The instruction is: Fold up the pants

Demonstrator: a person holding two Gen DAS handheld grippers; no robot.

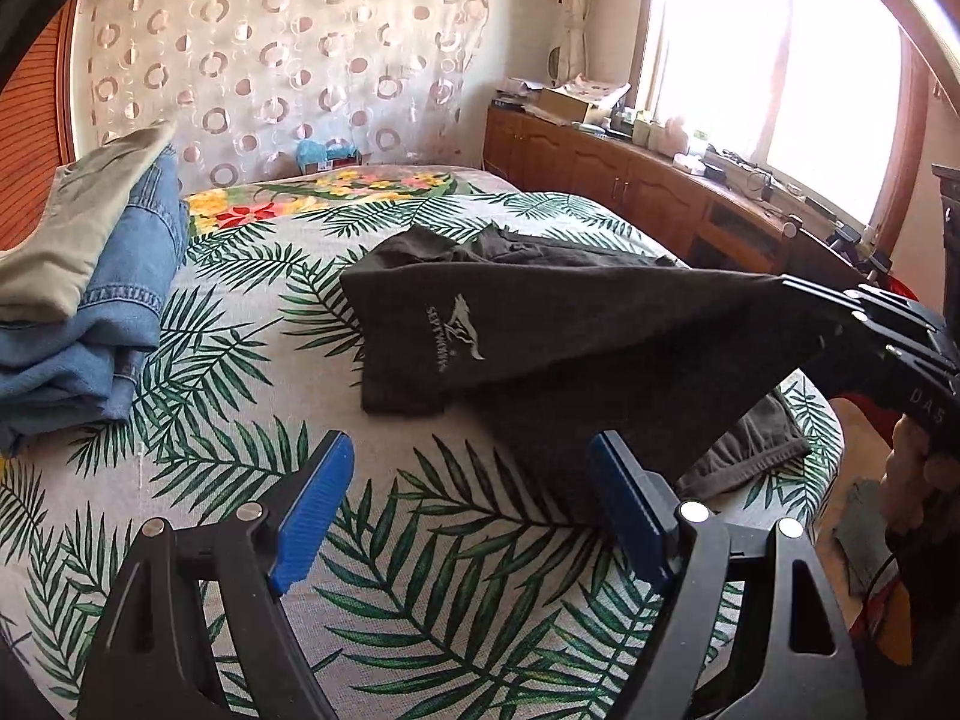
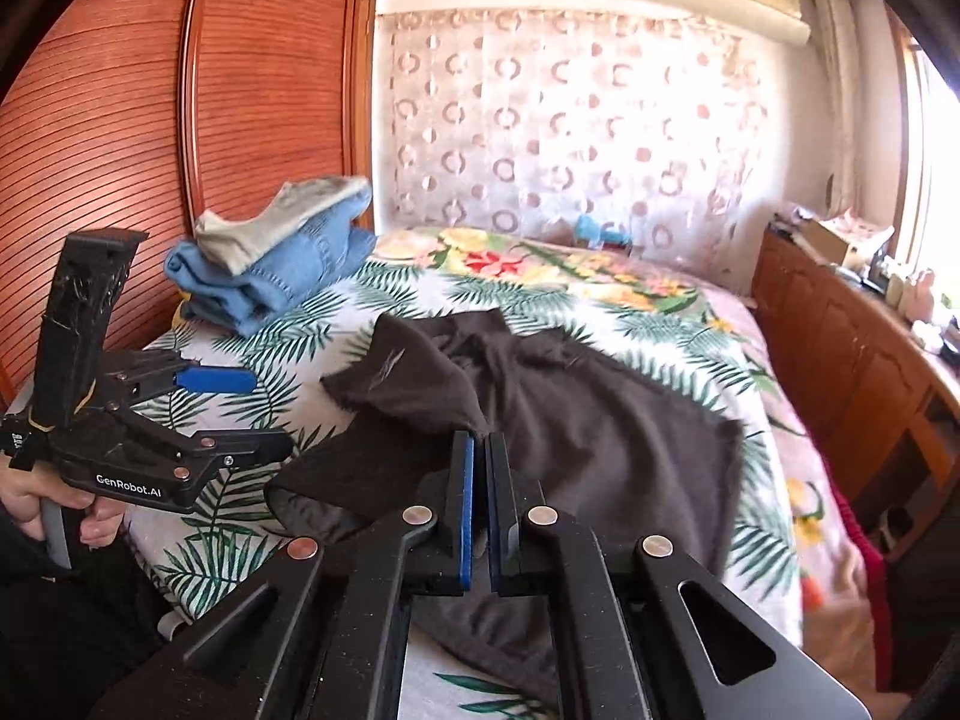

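Bedspread (image 1: 420,570) with palm leaves lies beneath you; folded clothes (image 1: 90,312) at ten o'clock. Your right gripper (image 2: 480,450) clenches the dark pants (image 2: 600,420); your left gripper (image 1: 468,504) hangs released.

Beside the leaf-print bedspread (image 1: 420,588): folded jeans (image 1: 108,324) under a beige garment (image 1: 72,240) at its left edge, circle-patterned curtain (image 1: 288,60) behind, wooden cabinets (image 1: 630,180) along its right, slatted wardrobe (image 2: 108,150) left.
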